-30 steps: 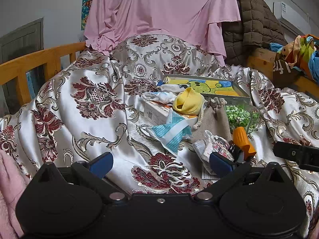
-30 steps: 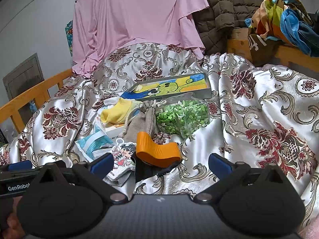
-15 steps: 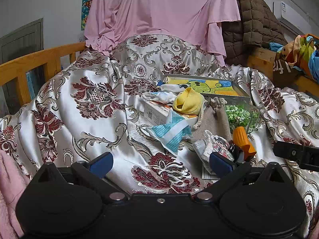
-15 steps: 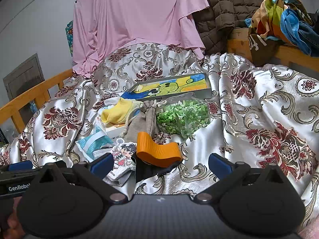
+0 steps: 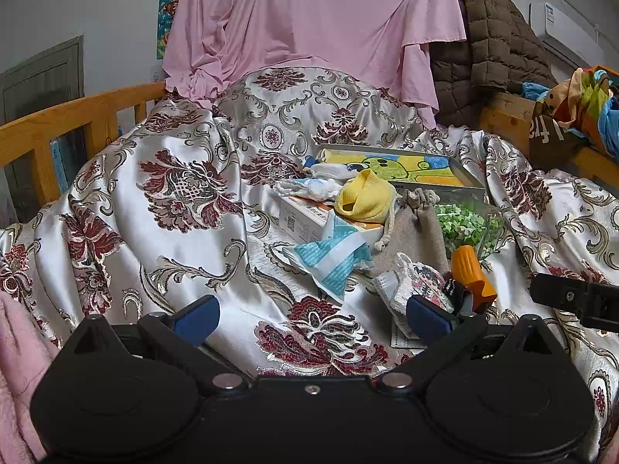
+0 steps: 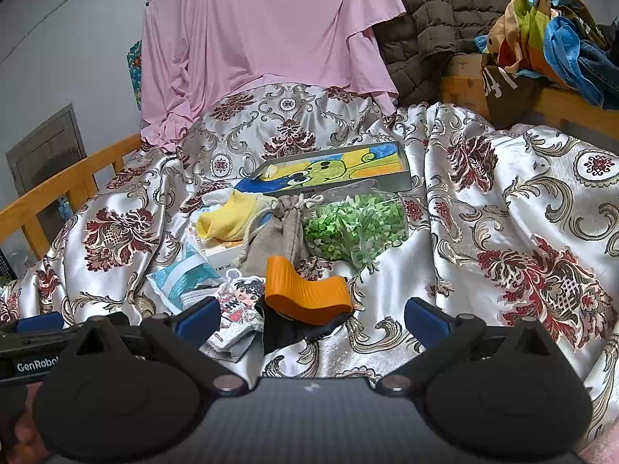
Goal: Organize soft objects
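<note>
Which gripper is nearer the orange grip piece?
Right. The right gripper is open directly in front of the orange grip piece; the left gripper, also open, sits off to its left.

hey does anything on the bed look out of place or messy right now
Yes. The small items lie in a loose heap on the crumpled satin cover: a yellow sock sits on a white box, and a grey drawstring pouch lies against a bag of green bits. Nothing looks spilled or torn.

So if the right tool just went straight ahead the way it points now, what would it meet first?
Most likely the orange ribbed piece, lying on a black item just ahead between the open fingers of the right tool. Behind it sits the grey drawstring pouch. Depth is uncertain.
</note>
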A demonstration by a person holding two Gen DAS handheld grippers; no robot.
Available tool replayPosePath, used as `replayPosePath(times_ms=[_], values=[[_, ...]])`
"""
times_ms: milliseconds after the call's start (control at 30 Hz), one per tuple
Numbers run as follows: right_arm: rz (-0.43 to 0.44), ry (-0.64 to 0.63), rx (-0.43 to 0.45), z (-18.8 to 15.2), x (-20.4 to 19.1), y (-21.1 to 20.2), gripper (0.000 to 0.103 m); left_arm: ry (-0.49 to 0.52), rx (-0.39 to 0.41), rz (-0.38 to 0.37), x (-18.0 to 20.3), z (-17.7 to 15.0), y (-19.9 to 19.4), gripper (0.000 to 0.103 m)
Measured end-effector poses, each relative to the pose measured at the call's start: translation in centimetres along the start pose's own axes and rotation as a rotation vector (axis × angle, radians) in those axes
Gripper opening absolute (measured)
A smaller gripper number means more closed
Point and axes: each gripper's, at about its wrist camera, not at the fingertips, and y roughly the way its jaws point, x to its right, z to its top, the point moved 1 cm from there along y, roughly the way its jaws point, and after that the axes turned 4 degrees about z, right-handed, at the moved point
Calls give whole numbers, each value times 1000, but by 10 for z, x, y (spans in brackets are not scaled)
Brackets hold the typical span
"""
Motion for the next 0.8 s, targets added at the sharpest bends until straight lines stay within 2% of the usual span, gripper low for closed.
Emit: replayPosePath(times_ms=[800], values=[[-2, -1, 7, 1, 0, -2, 103, 1, 0, 1, 0, 0, 0, 102]])
